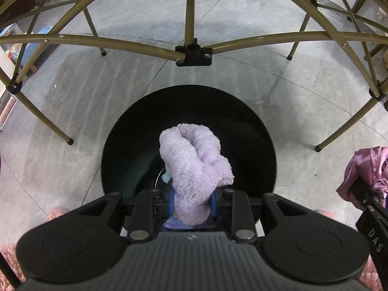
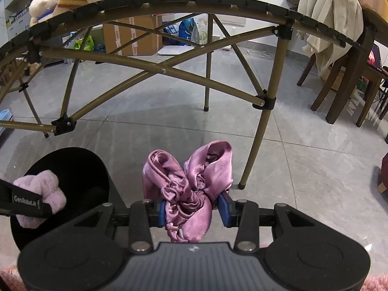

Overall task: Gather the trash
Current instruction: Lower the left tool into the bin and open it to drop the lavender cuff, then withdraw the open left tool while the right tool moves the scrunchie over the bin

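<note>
A: Entry, progress check. The left tool (image 1: 191,202) is closed on a fluffy lilac cloth (image 1: 194,167), blue pads pressed into its lower end. The cloth hangs directly ahead of the tool, over the mouth of the black bin (image 1: 121,145).

B: Released yet?

A: No. The cloth is above the opening, not inside. Something small, pale blue, shows deep in the bin just left of the cloth; it cannot be identified.

B: Right side?

A: The right tool (image 2: 191,209) grips a pink satin scrunchie (image 2: 189,181), bunched between its pads. From that tool the bin sits low and to the left, so this item is beside the bin, not over it.

B: Judgement on stage?

A: Both items picked up, neither dropped. Probably two releases remain: the left first, then the right after it crosses to the bin.

B: Surroundings?

A: Grey tiled floor (image 1: 303,126), glossy, with faint streaks. Beyond both tools stands a folding table (image 2: 169,70) on an olive tube frame with crossed braces. A pink shaggy rug edge lies under the tools. Behind: cardboard boxes, plush toys on the table, a wooden chair with a cream garment.
</note>
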Demonstrator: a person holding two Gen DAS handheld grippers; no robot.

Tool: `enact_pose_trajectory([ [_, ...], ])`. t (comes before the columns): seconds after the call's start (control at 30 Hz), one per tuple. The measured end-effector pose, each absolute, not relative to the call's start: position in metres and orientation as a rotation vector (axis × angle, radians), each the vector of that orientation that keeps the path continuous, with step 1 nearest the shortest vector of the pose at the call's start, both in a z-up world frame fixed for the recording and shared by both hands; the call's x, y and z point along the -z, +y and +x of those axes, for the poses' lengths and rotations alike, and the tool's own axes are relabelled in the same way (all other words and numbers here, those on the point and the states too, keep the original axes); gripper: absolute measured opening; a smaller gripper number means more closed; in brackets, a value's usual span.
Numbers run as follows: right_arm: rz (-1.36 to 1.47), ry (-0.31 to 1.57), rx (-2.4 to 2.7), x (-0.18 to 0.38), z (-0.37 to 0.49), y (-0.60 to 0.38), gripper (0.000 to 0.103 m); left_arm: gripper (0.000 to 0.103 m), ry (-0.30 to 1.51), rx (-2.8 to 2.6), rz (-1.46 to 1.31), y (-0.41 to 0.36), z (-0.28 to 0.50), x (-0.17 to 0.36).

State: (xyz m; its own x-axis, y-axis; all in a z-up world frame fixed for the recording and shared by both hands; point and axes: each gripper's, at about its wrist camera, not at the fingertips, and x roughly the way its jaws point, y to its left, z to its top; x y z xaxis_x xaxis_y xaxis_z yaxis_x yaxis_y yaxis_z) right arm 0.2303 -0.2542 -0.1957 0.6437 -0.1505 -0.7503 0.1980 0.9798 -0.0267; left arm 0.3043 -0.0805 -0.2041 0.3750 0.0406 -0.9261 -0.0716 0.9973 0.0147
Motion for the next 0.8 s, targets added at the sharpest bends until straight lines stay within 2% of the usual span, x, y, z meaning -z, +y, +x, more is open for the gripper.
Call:
enact_pose_trajectory([
  [0.17, 0.055, 0.846, 0.202, 0.1965, 0.2307, -0.2531, 0.040, 0.028, 1.185, -0.055, -0.030, -0.0813, 0.3036, 0.2043],
  [0.2, 0.054, 0.846, 0.202, 0.1965, 0.2308, -0.2531, 0.040, 0.031, 1.188, -0.042, -0.031, -0.0821, 0.3031, 0.2039],
  [0.27, 0.054, 0.845, 0.203, 0.1966, 0.2312, -0.2537, 0.040, 0.043, 1.185, -0.037, -0.029, -0.0836, 0.3018, 0.2027],
  [0.3, 0.056, 0.845, 0.204, 0.1967, 0.2315, -0.2541, 0.040, 0.059, 1.180, -0.037, -0.027, -0.0837, 0.3012, 0.2016],
  [0.33, 0.057, 0.845, 0.204, 0.1968, 0.2314, -0.2545, 0.040, 0.079, 1.173, -0.040, -0.029, -0.0833, 0.3007, 0.2004],
  [0.4, 0.060, 0.847, 0.206, 0.1972, 0.2316, -0.2554, 0.040, 0.103, 1.164, -0.051, -0.040, -0.0814, 0.3003, 0.1992],
  [0.8, 0.063, 0.852, 0.198, 0.1972, 0.2303, -0.2554, 0.040, 0.103, 1.174, -0.078, -0.035, -0.0741, 0.3016, 0.2004],
])
